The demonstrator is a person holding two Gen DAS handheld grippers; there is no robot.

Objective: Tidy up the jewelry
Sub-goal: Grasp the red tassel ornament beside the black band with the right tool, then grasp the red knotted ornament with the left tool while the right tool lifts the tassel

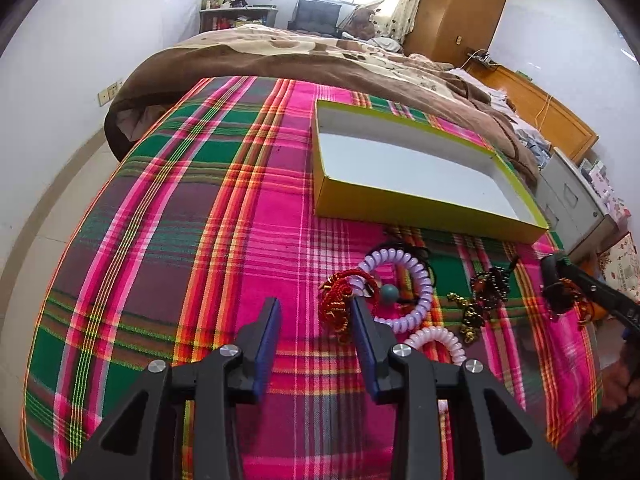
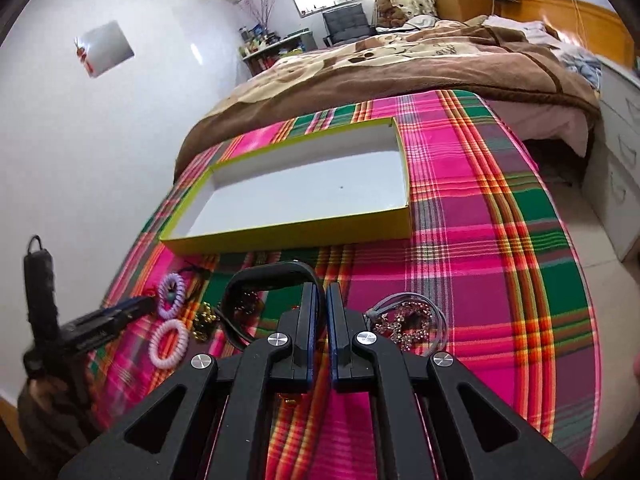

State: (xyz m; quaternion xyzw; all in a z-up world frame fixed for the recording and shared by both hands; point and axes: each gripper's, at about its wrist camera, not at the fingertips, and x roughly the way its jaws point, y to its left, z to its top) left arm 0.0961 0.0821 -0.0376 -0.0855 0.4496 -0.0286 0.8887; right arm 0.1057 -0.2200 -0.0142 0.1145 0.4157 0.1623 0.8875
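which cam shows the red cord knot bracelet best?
Left wrist: the red cord bracelet lies close and sharp just ahead of the open left hand-held gripper, beside the lilac coil hair tie. Right wrist shows almost nothing of it.

Plaid-covered bed [image 1: 224, 216]: yellow box [image 1: 400, 208], spiral hair ties [image 1: 416, 280], bead jewelry [image 1: 486, 284].

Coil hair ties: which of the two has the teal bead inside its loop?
The purple coil hair tie, the larger one lying nearer the yellow box. The teal bead sits inside its ring. The pale pink coil tie beside it circles only cloth.
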